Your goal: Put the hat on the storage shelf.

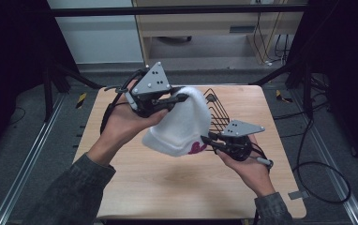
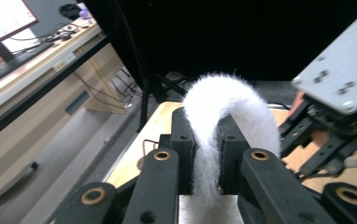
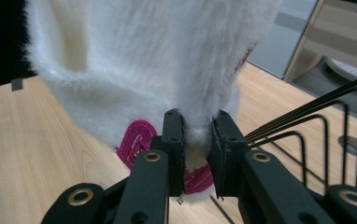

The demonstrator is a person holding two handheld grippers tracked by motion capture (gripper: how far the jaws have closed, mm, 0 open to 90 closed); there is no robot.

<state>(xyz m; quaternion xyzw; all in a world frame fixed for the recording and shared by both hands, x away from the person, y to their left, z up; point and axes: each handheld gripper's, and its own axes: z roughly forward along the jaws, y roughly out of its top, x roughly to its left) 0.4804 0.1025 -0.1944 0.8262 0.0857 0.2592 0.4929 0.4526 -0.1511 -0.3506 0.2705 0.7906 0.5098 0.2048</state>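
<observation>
Two grippers holding a white fuzzy hat above a wooden table

Left gripper (image 1: 179,99) clamps the white hat (image 1: 182,124) at its crown, higher and farther; right gripper (image 1: 207,139) pinches the brim nearer, beside a pink patch (image 1: 197,148), wire rack (image 1: 217,110) behind

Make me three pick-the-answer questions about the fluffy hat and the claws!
1. Where is the wire rack?
A. behind the hat
B. on the floor
C. under the table

2. What colour is the patch on the white hat?
A. green
B. pink
C. blue

3. What is the left claw doing?
A. hanging open
B. resting on the table
C. pinching the hat

Answers: 1 A, the rack stands on the table just past the hat. 2 B, the patch near the rim is pink. 3 C, its jaws squeeze white fluff, and the right claw grips the rim too.
</observation>
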